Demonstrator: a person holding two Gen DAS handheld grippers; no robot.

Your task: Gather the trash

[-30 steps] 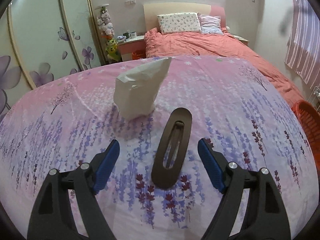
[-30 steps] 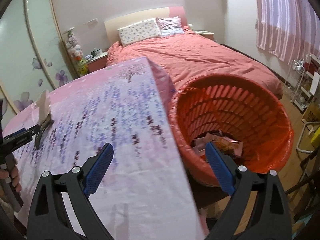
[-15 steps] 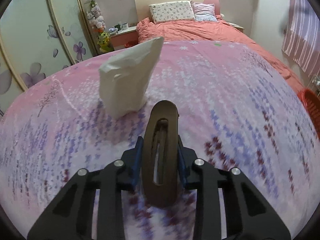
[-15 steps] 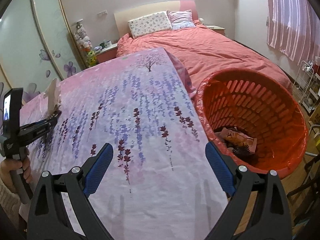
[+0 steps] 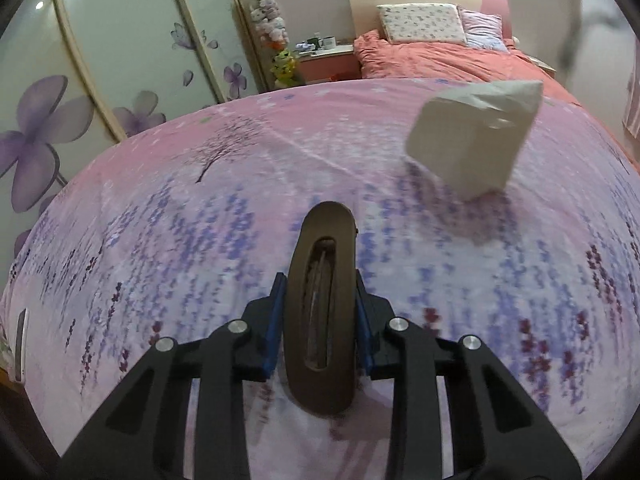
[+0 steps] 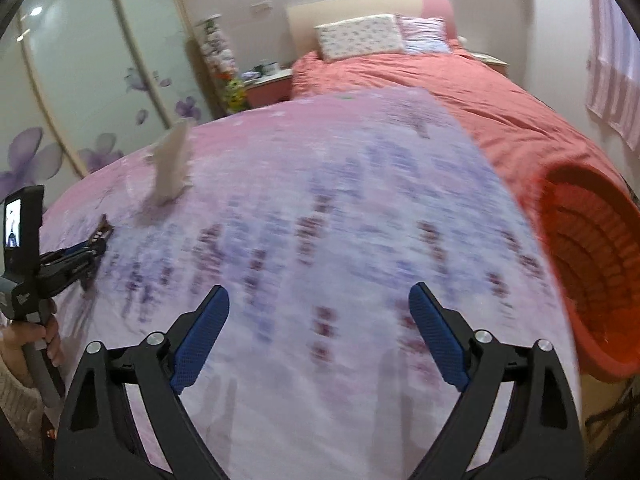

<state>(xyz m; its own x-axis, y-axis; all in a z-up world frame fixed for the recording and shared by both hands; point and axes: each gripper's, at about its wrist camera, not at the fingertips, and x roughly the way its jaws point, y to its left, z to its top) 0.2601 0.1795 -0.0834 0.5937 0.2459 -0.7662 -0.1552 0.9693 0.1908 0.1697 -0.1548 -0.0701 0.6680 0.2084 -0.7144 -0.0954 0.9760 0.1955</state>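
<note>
Brown plastic fills the middle of my left wrist view: a long oval hair clip (image 5: 322, 312), standing on edge, is pinched between the blue pads (image 5: 276, 328) of my left gripper (image 5: 320, 328), which is pressed tight against both of its sides. Below it lies the pink and lavender floral cloth (image 5: 200, 220) covering the table. Ahead and to the right stands a white paper bag (image 5: 472, 140), upright and slightly tilted, apart from the clip.

My right gripper (image 6: 318, 336) hangs over the same cloth with its fingers spread wide and nothing between them. From that side my left gripper (image 6: 82, 258) shows at the far left with the clip's dark tip poking out, though the blur there makes it hard to tell whether the clip touches the cloth. The white bag (image 6: 172, 168) stands just beyond it. At the right edge of the table sits the orange basket (image 6: 592, 264), its mouth turned toward me. Behind everything is a bed (image 6: 440, 80) with a coral quilt.
</note>
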